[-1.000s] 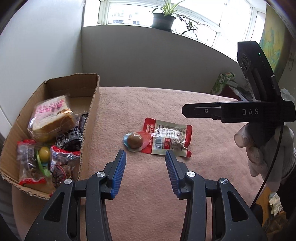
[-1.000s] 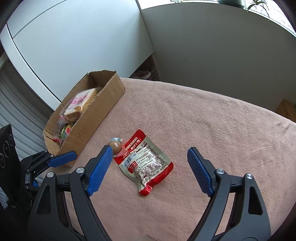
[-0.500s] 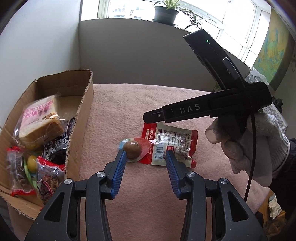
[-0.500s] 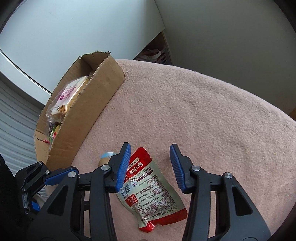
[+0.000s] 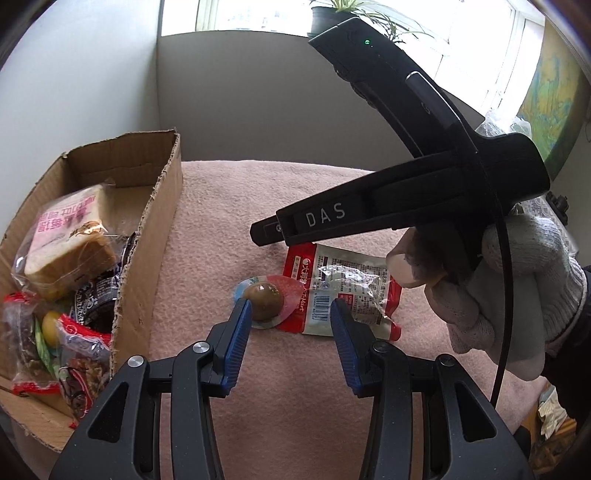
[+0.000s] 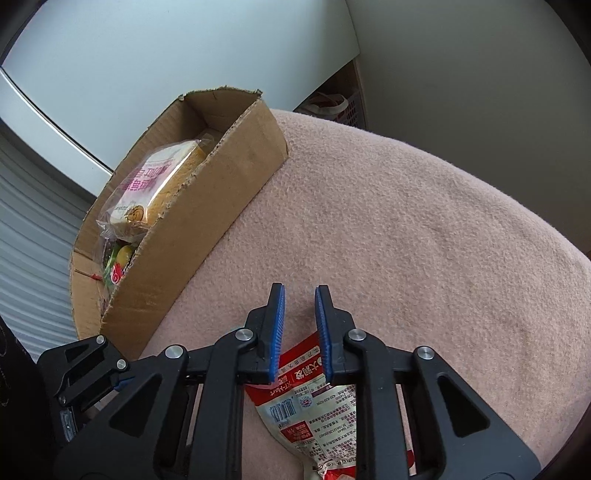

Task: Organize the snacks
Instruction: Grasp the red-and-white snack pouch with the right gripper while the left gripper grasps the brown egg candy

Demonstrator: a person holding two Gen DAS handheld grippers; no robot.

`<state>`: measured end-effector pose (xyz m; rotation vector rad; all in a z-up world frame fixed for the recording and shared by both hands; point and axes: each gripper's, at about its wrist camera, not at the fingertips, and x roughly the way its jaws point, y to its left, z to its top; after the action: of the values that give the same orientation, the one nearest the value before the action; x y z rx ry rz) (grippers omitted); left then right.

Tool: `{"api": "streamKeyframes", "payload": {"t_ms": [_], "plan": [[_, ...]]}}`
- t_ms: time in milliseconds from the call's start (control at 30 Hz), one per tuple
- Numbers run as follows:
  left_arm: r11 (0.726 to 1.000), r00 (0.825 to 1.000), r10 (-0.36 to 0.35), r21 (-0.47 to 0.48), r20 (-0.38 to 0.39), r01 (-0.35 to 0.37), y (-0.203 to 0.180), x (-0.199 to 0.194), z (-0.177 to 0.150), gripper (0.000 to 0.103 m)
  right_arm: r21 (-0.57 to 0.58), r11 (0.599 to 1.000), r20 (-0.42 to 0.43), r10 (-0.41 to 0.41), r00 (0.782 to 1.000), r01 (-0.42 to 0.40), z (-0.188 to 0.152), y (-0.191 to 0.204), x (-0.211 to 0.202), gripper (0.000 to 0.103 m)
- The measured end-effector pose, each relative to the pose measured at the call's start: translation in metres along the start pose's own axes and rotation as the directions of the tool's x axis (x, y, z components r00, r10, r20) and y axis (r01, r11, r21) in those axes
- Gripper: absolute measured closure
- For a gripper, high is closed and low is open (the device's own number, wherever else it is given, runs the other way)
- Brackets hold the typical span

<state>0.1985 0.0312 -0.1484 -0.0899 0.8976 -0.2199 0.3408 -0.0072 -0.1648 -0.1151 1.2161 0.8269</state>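
A red and white snack pouch [image 5: 341,293] lies on the pink cloth, beside a small packaged brown egg [image 5: 264,295]. My left gripper [image 5: 290,312] is open just short of the egg, its left finger beside it. My right gripper [image 6: 299,295] stands over the pouch [image 6: 314,400] with its jaws narrowed to a small gap and nothing between the tips. In the left wrist view the right gripper body [image 5: 388,210] hangs above the pouch in a gloved hand. The cardboard box [image 5: 159,221] at the left holds wrapped bread [image 5: 66,243] and several snack packs.
The box [image 6: 221,192] stands along the left edge of the pink-covered table [image 6: 406,221]. A wall and a window sill with a potted plant [image 5: 332,18] lie behind. Clutter sits off the table's right side [image 5: 550,410].
My right gripper came down over the pouch and narrowed its jaws from wide open to a small gap. My left gripper moved forward towards the egg and stayed open.
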Motion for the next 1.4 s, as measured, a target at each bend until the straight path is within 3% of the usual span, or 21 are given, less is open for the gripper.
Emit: {"api": "streamKeyframes", "payload": {"t_ms": [200, 267, 367, 567, 633, 700, 733, 767, 867, 1000, 1233, 1400], "plan": [[1.0, 1.0, 0.004, -0.005, 0.001, -0.004, 0.004, 0.0, 0.002, 0.06, -0.026, 0.999, -0.068, -0.026, 0.997, 0.025, -0.016, -0.003, -0.003, 0.092], [1.0, 1.0, 0.007, -0.001, -0.002, -0.007, 0.003, 0.002, 0.001, 0.06, -0.036, 0.999, -0.081, -0.042, 0.996, 0.039, -0.023, -0.008, -0.007, 0.098], [1.0, 1.0, 0.015, 0.003, -0.01, -0.015, 0.0, 0.007, 0.002, 0.06, -0.038, 0.997, -0.099, -0.069, 0.993, 0.065, -0.034, -0.016, -0.016, 0.099], [0.998, 0.998, 0.061, 0.018, -0.017, -0.061, -0.011, 0.016, 0.011, 0.06, -0.015, 0.991, -0.067, -0.131, 0.989, 0.13, -0.072, -0.032, -0.043, 0.098], [0.998, 0.998, 0.065, 0.003, -0.022, -0.065, -0.01, 0.023, 0.012, 0.06, 0.019, 0.989, -0.025, -0.147, 0.989, 0.147, -0.083, -0.033, -0.057, 0.089], [0.996, 0.996, 0.085, -0.004, -0.023, -0.086, -0.007, 0.03, 0.013, 0.06, 0.033, 0.989, 0.035, -0.145, 0.989, 0.144, -0.099, -0.028, -0.072, 0.06], [0.996, 0.996, 0.085, -0.007, -0.028, -0.085, -0.007, 0.031, 0.014, 0.06, 0.033, 0.988, 0.069, -0.154, 0.986, 0.152, -0.107, -0.024, -0.079, 0.034], [0.996, 0.996, 0.088, -0.012, -0.032, -0.089, -0.006, 0.032, 0.015, 0.06, 0.029, 0.985, 0.104, -0.174, 0.979, 0.172, -0.116, -0.017, -0.086, 0.018], [0.996, 0.996, 0.084, -0.027, -0.034, -0.085, -0.002, 0.037, 0.017, 0.06, 0.025, 0.98, 0.154, -0.197, 0.968, 0.195, -0.133, -0.001, -0.091, 0.015], [0.996, 0.995, 0.086, -0.03, -0.043, -0.087, 0.002, 0.046, 0.019, 0.06, 0.024, 0.966, 0.127, -0.257, 0.958, 0.256, -0.141, 0.013, -0.069, 0.015], [0.996, 0.996, 0.081, -0.032, -0.034, -0.082, 0.003, 0.043, 0.017, 0.061, 0.032, 0.964, 0.095, -0.268, 0.959, 0.266, -0.141, 0.013, -0.047, 0.015], [0.996, 0.996, 0.084, -0.038, -0.028, -0.085, 0.005, 0.043, 0.015, 0.069, 0.011, 0.959, 0.091, -0.283, 0.955, 0.283, -0.133, 0.014, -0.039, 0.014]]}}
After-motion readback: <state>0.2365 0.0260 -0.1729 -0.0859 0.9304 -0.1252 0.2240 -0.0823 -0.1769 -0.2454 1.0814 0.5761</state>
